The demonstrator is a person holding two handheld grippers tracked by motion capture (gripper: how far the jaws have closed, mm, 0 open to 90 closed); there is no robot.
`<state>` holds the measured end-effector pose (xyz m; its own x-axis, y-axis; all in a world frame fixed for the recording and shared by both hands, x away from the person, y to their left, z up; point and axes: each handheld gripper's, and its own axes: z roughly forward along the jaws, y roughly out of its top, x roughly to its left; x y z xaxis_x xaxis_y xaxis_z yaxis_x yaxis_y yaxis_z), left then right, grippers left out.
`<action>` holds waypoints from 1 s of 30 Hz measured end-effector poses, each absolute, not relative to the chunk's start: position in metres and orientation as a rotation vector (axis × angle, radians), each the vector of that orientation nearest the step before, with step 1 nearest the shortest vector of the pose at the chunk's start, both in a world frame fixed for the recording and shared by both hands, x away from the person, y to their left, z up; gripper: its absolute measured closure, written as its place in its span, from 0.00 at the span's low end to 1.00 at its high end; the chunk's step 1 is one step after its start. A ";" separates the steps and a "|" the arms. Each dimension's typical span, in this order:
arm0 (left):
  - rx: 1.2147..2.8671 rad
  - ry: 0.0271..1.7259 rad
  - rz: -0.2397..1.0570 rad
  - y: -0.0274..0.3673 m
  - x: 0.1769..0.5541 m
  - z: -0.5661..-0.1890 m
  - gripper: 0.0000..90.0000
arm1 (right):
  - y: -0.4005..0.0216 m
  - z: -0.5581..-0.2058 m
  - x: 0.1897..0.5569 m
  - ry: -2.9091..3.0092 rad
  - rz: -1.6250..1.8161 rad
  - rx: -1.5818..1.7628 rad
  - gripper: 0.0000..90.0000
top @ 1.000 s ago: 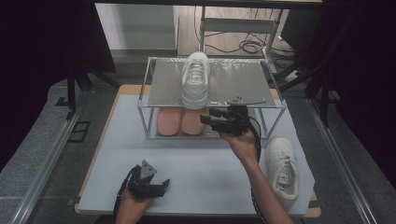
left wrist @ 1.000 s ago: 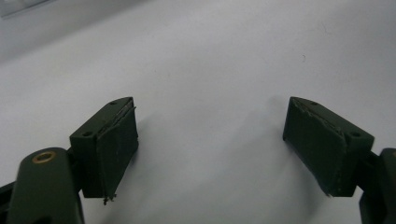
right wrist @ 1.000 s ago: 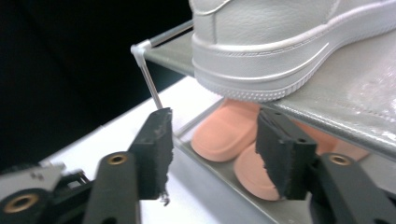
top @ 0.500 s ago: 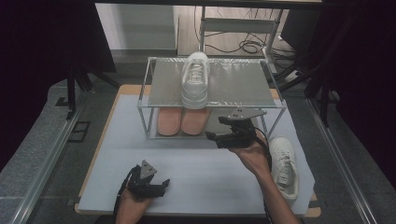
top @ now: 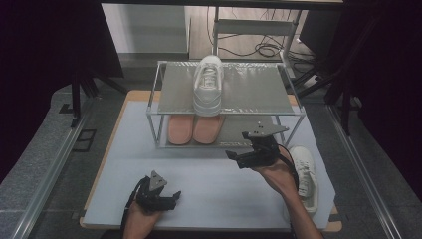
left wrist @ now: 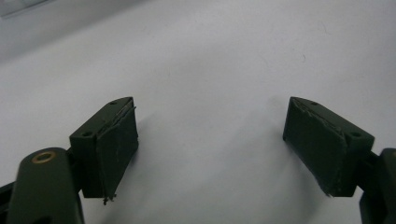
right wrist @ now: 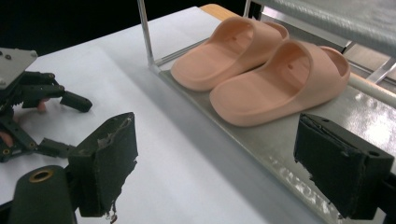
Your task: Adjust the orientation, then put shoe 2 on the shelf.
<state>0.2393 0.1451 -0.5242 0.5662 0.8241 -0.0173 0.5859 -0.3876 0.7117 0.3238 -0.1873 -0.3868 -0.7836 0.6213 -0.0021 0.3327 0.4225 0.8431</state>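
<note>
2 white sneakers, 2 peach slides, 1 two-tier rack, 2 grippers.

Right gripper (top: 238, 158) hovers just in front of the rack's (top: 164, 79) lower shelf. Its jaws have just been opening and now stand wide apart, nothing betw. them. In the right gripper view the pair of slides (right wrist: 261, 60) lies just beyond the jaws, on the lower shelf, side by side & touching. Long axes run parallel, front-to-back on the shelf; rounded toes point toward the gripper and to the left in that view, open heels away, toward the rack's back. In the high view the slides (top: 194, 128) sit ahead and left of the right gripper.

Sneaker no. 1 (top: 208, 85) sits on the top shelf, above the slides, long axis front-to-back; can't tell toe from heel. Sneaker no. 2 (top: 304, 172) lies on the table (top: 219, 189) just right of the right hand, behind the gripper, long axis also front-to-back, sole down.

Left gripper (top: 169, 198) is low at the near table edge, well apart from the rack. Left gripper view: jaws wide apart, bare table betw. them, pads (left wrist: 116, 149) off everything.
</note>
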 end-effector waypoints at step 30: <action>2.115 1.124 0.447 0.145 0.239 -0.524 0.20 | -0.277 -0.393 0.299 2.268 1.236 1.067 0.37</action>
<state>0.2394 0.1451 -0.5242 0.5657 0.8244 -0.0187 0.5868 -0.3865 0.7115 0.2988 -0.2766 -0.3932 -0.6575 0.7517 0.0519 0.4512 0.3377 0.8261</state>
